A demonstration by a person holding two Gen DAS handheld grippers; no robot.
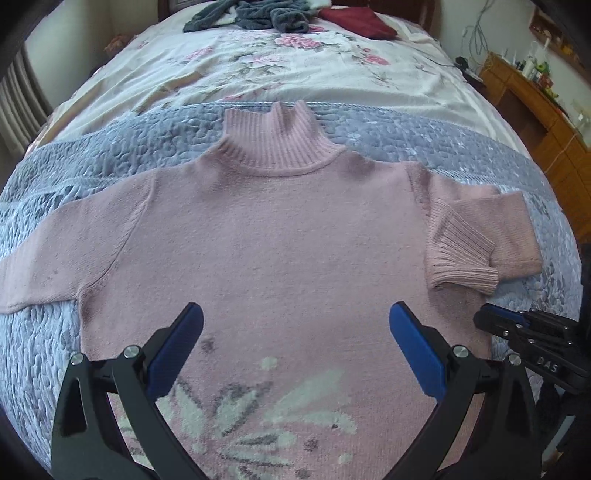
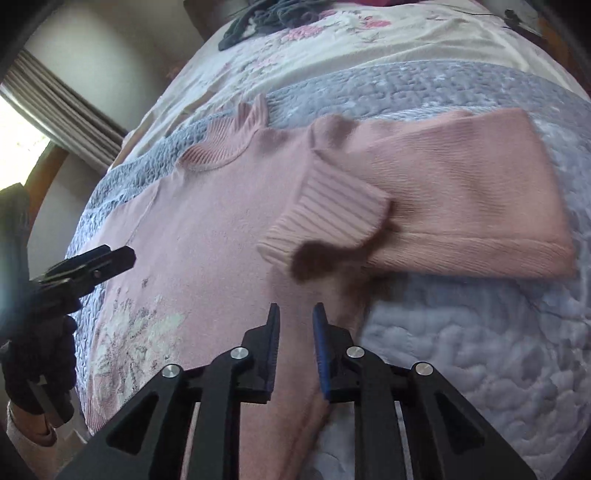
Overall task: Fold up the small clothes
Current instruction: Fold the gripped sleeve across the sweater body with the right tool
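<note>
Pink sweater (image 1: 258, 240) lies flat on the grey quilt (image 1: 92, 162), ahead of both grippers. Left gripper (image 1: 295, 332) wide apart, empty; right gripper (image 2: 295, 321) narrowly apart, empty. Risk: folded-in sleeve (image 2: 424, 206) could slip loose if the hem gets dragged.

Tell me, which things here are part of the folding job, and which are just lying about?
In the job: pink turtleneck sweater, one sleeve already doubled back; left gripper; right gripper.

Lying about: grey garment, dark red cloth, wooden dresser.
</note>
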